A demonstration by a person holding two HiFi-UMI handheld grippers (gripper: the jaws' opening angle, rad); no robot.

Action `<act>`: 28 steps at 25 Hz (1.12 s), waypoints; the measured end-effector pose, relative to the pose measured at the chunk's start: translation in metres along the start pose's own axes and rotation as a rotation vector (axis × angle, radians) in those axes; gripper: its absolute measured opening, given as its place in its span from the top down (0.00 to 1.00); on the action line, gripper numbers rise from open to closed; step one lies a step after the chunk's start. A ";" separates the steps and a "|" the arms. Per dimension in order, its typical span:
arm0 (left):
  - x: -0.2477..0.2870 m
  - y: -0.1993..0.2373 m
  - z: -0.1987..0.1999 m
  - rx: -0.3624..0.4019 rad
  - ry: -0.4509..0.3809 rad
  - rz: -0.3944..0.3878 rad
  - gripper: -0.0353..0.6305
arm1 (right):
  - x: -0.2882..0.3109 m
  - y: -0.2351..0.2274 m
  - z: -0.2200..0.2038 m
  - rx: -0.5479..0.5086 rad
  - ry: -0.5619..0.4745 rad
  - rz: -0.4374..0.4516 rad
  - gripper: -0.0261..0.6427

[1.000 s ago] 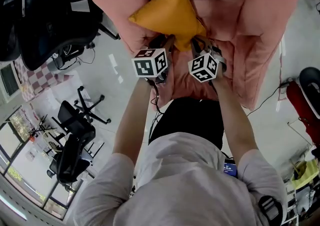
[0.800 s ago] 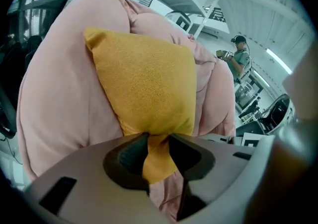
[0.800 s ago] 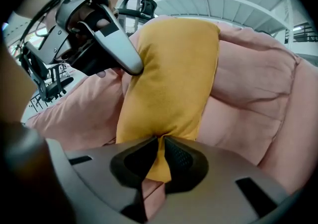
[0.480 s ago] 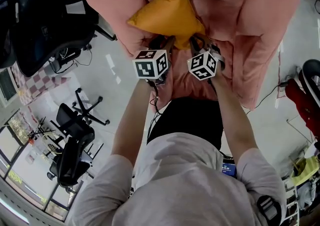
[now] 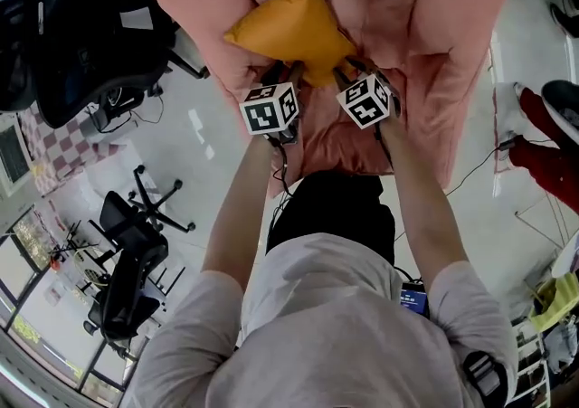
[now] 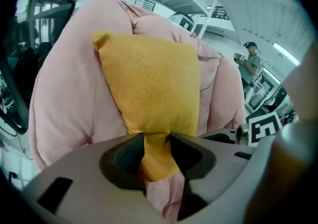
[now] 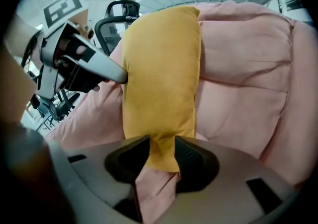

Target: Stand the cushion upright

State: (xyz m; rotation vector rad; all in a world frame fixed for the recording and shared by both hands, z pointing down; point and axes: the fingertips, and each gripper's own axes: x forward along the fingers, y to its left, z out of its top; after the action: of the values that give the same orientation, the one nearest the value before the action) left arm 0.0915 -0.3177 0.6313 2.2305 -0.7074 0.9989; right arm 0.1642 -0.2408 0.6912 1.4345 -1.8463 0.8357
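Note:
A mustard-yellow cushion (image 5: 289, 31) leans upright against the back of a pink padded armchair (image 5: 434, 35). My left gripper (image 5: 291, 71) pinches the cushion's lower left corner; in the left gripper view the fabric (image 6: 154, 84) necks in between the pads of the gripper (image 6: 157, 143), whose jaws are opening slightly. My right gripper (image 5: 346, 70) is at the lower right corner. Its jaws (image 7: 162, 151) are opening, with the cushion (image 7: 159, 69) corner still between them and touching both pads. The left gripper (image 7: 84, 64) also shows beside the cushion in the right gripper view.
Black office chairs (image 5: 81, 35) stand on the pale floor to the left of the armchair, with another chair (image 5: 136, 243) lower down. A red object (image 5: 543, 153) and cables lie at the right. A person (image 6: 251, 64) stands far off behind the armchair.
Both grippers and the cushion sit a little higher and further left in the head view. The cushion stays held at its two lower corners.

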 end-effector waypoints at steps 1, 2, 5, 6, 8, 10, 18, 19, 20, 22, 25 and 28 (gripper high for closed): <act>-0.005 0.000 0.000 0.006 -0.001 0.023 0.71 | -0.009 -0.001 0.002 0.017 -0.013 0.003 0.73; -0.009 -0.001 0.001 0.020 -0.005 0.049 0.71 | -0.017 -0.002 0.004 0.035 -0.030 0.002 0.72; -0.024 -0.007 0.003 0.060 -0.035 0.102 0.71 | -0.045 -0.004 0.008 0.060 -0.076 -0.025 0.72; -0.030 -0.011 0.003 0.062 -0.045 0.107 0.71 | -0.055 -0.004 0.010 0.064 -0.090 -0.036 0.72; -0.043 -0.020 0.003 0.056 -0.062 0.104 0.71 | -0.076 -0.001 0.018 0.071 -0.125 -0.054 0.72; -0.055 -0.031 0.002 0.053 -0.081 0.097 0.71 | -0.096 0.004 0.030 0.080 -0.169 -0.064 0.72; -0.100 -0.080 -0.004 0.021 -0.192 0.081 0.71 | -0.170 0.020 0.056 0.101 -0.301 -0.109 0.72; -0.107 -0.085 -0.004 0.013 -0.212 0.081 0.71 | -0.177 0.023 0.057 0.107 -0.311 -0.111 0.72; -0.114 -0.089 -0.005 0.007 -0.228 0.085 0.71 | -0.184 0.025 0.058 0.112 -0.320 -0.112 0.72; -0.126 -0.095 -0.008 -0.002 -0.248 0.097 0.72 | -0.197 0.031 0.060 0.108 -0.330 -0.116 0.72; -0.143 -0.101 -0.011 -0.030 -0.272 0.110 0.72 | -0.217 0.040 0.061 0.094 -0.344 -0.120 0.73; -0.161 -0.107 -0.010 -0.042 -0.302 0.123 0.73 | -0.232 0.049 0.065 0.088 -0.361 -0.126 0.75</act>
State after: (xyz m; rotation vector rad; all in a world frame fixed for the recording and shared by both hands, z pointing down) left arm 0.0650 -0.2015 0.4793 2.3497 -0.9974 0.7007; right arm 0.1545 -0.1525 0.4625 1.8333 -1.9706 0.6328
